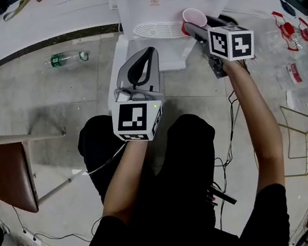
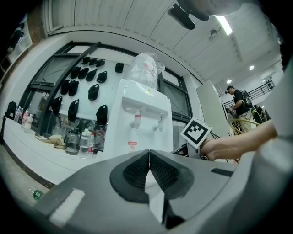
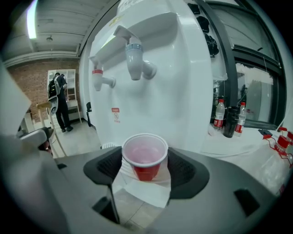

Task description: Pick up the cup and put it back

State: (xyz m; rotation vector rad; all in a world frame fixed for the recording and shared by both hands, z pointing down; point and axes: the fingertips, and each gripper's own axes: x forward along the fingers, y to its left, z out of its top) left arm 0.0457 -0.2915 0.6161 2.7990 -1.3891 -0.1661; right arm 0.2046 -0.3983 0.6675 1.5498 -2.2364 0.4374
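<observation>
L gripper (image 2: 149, 154), over the lap: jaws shut tip to tip, nothing between. R gripper (image 3: 145, 171), farther out – jaws clamped on red cup (image 3: 144, 155), upright, just in front of dispenser (image 3: 155, 77), beside its drip tray (image 1: 157, 30).

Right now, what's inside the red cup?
The cup, held in the right gripper, looks empty: only its pale pink inside and bottom show, with no drink visible. Nothing covers its open top.
</observation>
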